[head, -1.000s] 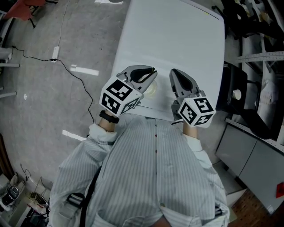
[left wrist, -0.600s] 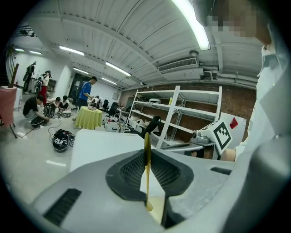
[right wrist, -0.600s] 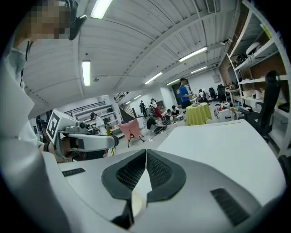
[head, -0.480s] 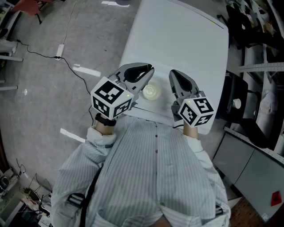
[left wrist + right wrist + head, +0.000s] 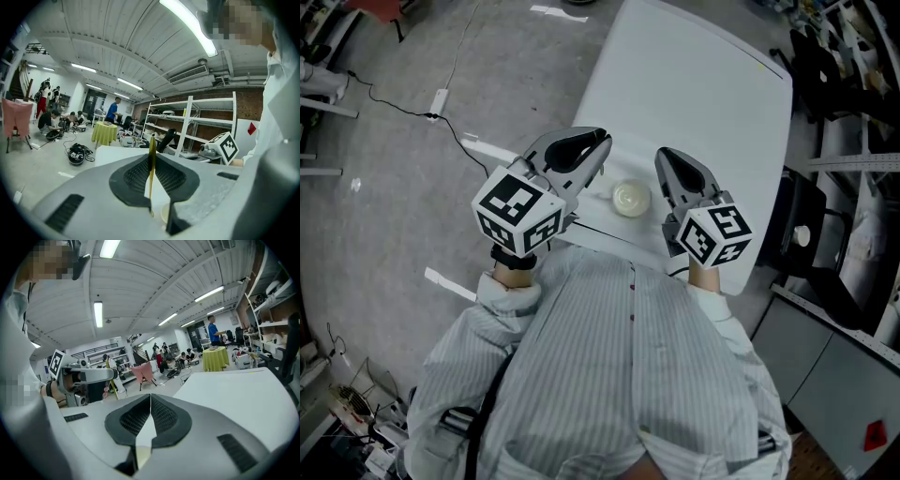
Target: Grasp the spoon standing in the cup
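Observation:
A small cream cup (image 5: 630,198) stands near the front edge of the white table (image 5: 694,84), between my two grippers. My left gripper (image 5: 598,142) hangs just left of the cup. In the left gripper view it (image 5: 151,157) is shut on the thin yellow spoon (image 5: 151,187), which stands upright between the pads, its lower end close to the cup's rim (image 5: 165,213). The right gripper view shows the spoon (image 5: 112,391) hanging below the left gripper (image 5: 89,375). My right gripper (image 5: 664,155) is just right of the cup, shut (image 5: 150,397) with nothing in it.
Metal shelving (image 5: 853,141) and a black chair (image 5: 797,192) stand close along the table's right side. A cable and power strip (image 5: 439,98) lie on the grey floor to the left. Far off are people and a yellow-draped table (image 5: 104,132).
My left gripper has drawn away to the left of the cup, which now shows fully between the grippers. The right gripper has barely moved.

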Motion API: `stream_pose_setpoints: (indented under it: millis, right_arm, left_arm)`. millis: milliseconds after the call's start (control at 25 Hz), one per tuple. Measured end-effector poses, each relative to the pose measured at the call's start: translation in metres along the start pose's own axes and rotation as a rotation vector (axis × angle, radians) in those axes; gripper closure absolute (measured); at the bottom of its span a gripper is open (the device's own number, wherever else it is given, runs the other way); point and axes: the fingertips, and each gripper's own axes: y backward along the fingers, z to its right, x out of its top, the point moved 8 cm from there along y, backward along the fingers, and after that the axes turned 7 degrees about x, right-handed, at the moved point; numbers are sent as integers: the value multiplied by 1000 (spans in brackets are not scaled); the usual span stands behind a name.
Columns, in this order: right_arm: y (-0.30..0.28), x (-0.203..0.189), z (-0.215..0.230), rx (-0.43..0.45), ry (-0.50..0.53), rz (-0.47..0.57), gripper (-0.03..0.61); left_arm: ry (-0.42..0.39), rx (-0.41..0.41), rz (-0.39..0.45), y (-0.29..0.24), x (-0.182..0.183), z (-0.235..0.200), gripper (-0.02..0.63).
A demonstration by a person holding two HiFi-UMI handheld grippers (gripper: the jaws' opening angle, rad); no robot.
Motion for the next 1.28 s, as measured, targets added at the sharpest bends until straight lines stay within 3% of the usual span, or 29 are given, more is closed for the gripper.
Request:
stream_pose_setpoints:
  millis: [360,1280]
  right_arm:
    - [-7,17,-16,27,52,21,568]
    - [12,28,-27,-30,90,69,569]
  left_arm:
    - [1,74,30,23,2,-17,574]
    - [-22,40,54,30,1,-6,574]
